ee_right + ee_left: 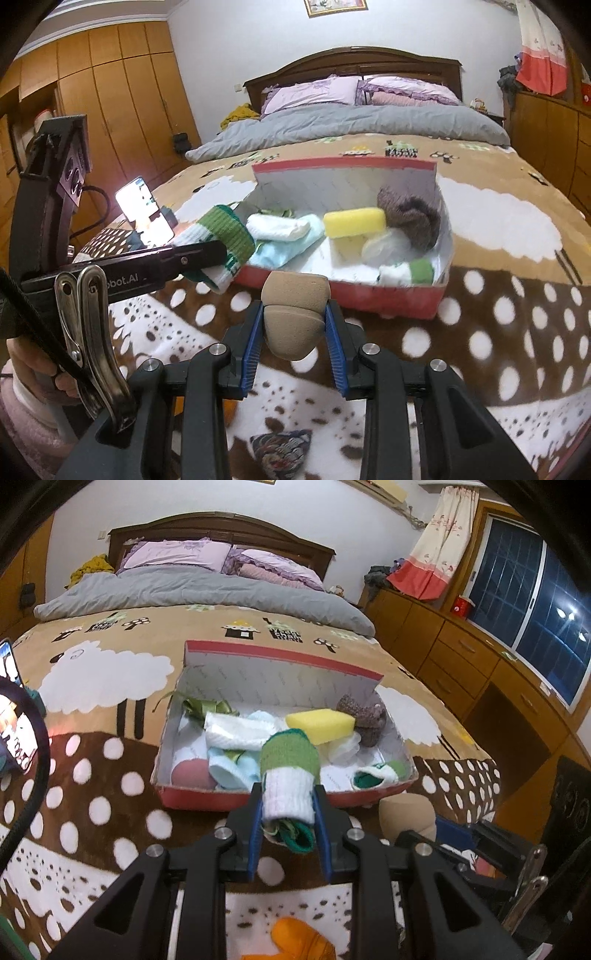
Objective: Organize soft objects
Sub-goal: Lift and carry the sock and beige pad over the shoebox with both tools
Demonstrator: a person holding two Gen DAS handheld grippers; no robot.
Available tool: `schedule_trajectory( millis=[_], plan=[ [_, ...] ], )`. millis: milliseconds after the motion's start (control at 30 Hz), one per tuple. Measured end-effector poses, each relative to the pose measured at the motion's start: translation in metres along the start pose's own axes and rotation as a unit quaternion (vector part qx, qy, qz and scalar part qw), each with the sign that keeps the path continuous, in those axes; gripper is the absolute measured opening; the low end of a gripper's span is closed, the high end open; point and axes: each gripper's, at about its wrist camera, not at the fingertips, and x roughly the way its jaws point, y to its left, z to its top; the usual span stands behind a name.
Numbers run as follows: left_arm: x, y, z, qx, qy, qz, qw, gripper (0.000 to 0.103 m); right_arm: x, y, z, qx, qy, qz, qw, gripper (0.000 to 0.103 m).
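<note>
A box sits on the bed, its lid standing behind it. In it a sponge lies beside a knitted toy. A phone stands left of the box

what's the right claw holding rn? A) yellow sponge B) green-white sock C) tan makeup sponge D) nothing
C: the right claw is shut on the tan sponge, short of the red box; the green-white sock is in the left claw, and the yellow sponge lies in the box.
</note>
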Motion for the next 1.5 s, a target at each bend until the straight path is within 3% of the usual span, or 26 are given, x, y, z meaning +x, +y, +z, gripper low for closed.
schedule_trajectory(
  millis=[667, 1133, 1500],
  plan=[
    [0.049, -0.016, 0.033, 0.026, 0.001, 0.01, 0.9996, 0.025, 0.017, -0.046, 0.038, 0.019, -0.023, -0.045, 0.999, 0.033],
    [0.081, -0.013, 0.027, 0.029, 0.013, 0.025, 0.9992, 0.026, 0.046, -0.068, 0.045, 0.013, -0.014, -0.075, 0.997, 0.033],
    [0.106, -0.012, 0.014, 0.031, 0.045, 0.029, 0.9981, 0.026, 0.065, -0.076, 0.036, 0.021, 0.001, -0.078, 0.997, 0.034]
  ],
)
